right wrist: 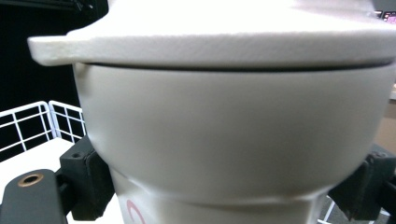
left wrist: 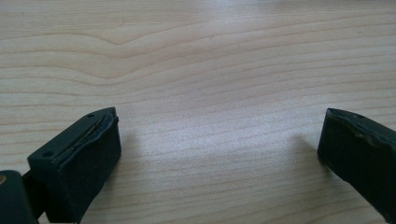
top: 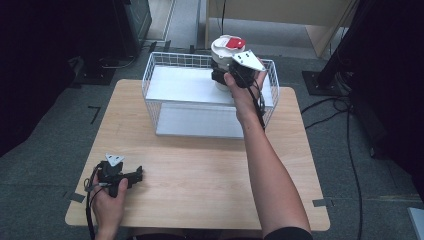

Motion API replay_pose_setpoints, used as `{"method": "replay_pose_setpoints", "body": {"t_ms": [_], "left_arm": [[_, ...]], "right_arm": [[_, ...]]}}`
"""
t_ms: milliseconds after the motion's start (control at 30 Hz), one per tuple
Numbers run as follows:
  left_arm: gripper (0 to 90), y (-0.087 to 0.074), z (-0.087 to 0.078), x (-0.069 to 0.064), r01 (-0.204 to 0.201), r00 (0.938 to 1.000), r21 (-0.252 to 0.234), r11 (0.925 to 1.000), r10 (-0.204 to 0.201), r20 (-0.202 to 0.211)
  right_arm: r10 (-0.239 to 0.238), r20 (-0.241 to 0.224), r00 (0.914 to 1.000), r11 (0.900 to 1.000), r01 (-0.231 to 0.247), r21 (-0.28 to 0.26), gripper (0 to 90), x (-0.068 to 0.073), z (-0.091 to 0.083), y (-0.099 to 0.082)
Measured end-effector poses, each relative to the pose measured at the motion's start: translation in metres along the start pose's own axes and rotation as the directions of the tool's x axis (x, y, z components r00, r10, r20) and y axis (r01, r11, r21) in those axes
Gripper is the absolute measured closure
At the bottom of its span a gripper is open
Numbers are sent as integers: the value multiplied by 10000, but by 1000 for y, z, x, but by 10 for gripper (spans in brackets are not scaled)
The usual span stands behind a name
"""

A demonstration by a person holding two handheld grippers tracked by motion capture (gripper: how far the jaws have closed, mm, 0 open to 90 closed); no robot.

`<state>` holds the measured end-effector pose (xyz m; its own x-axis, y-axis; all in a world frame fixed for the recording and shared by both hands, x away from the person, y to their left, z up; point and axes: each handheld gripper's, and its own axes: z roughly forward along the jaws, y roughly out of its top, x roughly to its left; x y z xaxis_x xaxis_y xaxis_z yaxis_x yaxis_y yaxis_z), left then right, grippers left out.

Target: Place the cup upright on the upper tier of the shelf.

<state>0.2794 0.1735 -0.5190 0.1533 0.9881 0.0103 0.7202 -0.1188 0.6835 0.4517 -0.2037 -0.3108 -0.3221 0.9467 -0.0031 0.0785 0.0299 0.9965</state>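
**White Container Held Over the Basket**

Pale wooden table (top: 200, 170) from the high view: the right gripper (top: 226, 76) holds a white container (top: 223, 52) with a red lid tab above the white wire basket (top: 165, 65) at the far edge. Near the front left corner, the left gripper (top: 136, 175) rests on the wood.

Left gripper view: jaws spread wide, nothing between them.

Right gripper view: both jaws clamp the container's (right wrist: 233, 135) lower body, just under its flared rim.
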Motion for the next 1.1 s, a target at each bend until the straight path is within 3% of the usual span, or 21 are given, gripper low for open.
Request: {"method": "replay_pose_setpoints", "body": {"t_ms": [200, 333, 467, 767, 1100], "left_arm": [[0, 0, 0, 0, 2, 10000, -2, 10000, -2, -3], [0, 0, 0, 0, 4, 10000, -2, 10000, -4, -3], [0, 0, 0, 0, -15, 10000, -1, 10000, 15, -8], [0, 0, 0, 0, -15, 10000, 5, 10000, 15, -7], [0, 0, 0, 0, -42, 10000, 11, 10000, 42, -15]], "right_arm": [[455, -69, 9989, 9989, -455, 72, 110, -6, -6, -1], [299, -98, 9995, 9995, -297, 126, 99, -5, -10, 0], [522, -265, 9983, 9983, -515, 290, 58, -6, -15, 0], [447, -471, 9979, 9986, -432, 319, 58, -7, -29, -7], [100, -537, 9985, 9997, -86, 246, 58, -9, -59, -21]]}}
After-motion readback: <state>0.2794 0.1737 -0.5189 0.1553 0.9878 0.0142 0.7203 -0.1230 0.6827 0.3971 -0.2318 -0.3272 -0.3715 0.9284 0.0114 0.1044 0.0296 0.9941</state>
